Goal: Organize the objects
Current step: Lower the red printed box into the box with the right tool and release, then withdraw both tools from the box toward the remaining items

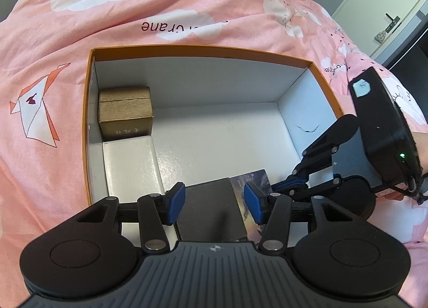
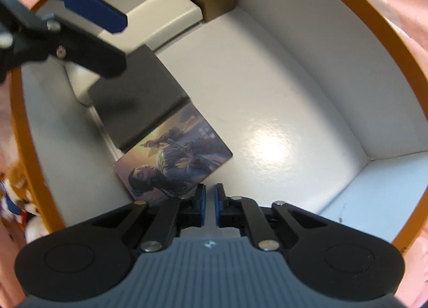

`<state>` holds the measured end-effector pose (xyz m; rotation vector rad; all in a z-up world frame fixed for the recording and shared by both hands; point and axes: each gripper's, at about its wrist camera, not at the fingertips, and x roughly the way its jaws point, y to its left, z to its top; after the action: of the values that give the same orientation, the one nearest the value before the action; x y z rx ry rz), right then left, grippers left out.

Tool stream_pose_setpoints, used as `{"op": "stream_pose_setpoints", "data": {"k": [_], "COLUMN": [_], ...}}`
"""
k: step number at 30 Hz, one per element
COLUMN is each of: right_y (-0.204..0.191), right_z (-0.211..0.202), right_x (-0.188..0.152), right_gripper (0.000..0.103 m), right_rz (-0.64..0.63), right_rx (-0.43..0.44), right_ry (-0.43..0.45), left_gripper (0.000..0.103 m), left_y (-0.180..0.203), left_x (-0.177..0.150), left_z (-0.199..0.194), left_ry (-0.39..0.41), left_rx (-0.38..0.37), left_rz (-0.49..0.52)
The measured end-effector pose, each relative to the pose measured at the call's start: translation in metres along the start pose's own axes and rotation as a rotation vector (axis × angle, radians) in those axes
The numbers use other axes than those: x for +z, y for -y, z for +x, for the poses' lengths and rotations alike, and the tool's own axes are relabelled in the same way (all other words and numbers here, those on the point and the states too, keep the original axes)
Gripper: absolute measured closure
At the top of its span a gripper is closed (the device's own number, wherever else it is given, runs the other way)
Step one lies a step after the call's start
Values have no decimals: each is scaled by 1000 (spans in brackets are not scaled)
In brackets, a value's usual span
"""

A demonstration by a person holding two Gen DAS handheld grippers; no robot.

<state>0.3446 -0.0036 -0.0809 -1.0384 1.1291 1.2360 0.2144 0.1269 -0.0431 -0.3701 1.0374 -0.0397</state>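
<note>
Here, an open box (image 1: 203, 50) with an orange rim and white walls lay on a pink bedspread (image 1: 53, 40). Inside, along its left wall, sat a gold case (image 1: 125, 112) in the far corner, a flat white box (image 1: 131, 166) just near of it and touching it, and then a dark pad (image 1: 211, 209) at the near end. A picture card (image 1: 256, 178) lay just right of the dark pad, its edge tucked against it; whether it slipped under the pad could not be told.

The left gripper (image 1: 215, 202) hung over the near end of the box, tilted down and forward, its blue pads (image 1: 178, 201) spread to either side of the dark pad. They stood apart from it, pinching nothing.

The right gripper (image 2: 210, 206) came in from the right side, pointing almost straight down into the box. Its jaws were pressed together, only a thin slit between the blue pads (image 2: 218, 207), and nothing was caught between them. In its own view the tips sat right at the near edge of the picture card (image 2: 174, 158), above the white floor; whether they touched the card could not be told. A hand (image 1: 421, 147) behind it showed at the right edge, wrist over the bedspread.
</note>
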Motion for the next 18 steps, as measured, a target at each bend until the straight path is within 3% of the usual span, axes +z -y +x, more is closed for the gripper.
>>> {"op": "stream_pose_setpoints", "data": {"k": [6, 8, 13, 17, 18], "right_y": [-1, -4, -23, -38, -43], "right_z": [-5, -14, -53, -86, -93], "right_x": [0, -2, -16, -44, -51], "right_gripper": [99, 94, 92, 70, 69], "right_rz": [43, 53, 103, 190, 214], "right_rx": [0, -27, -83, -116, -127], "right_ry": [10, 40, 192, 349, 393], "left_gripper": [41, 39, 38, 37, 36], "left_y": [10, 14, 29, 41, 44], "left_x": [-7, -11, -29, -46, -50], "left_z": [-13, -21, -44, -55, -57], "left_ry": [37, 59, 126, 153, 154], "left_rx": [-9, -19, -63, -110, -117], "left_rz": [32, 41, 74, 83, 83]}}
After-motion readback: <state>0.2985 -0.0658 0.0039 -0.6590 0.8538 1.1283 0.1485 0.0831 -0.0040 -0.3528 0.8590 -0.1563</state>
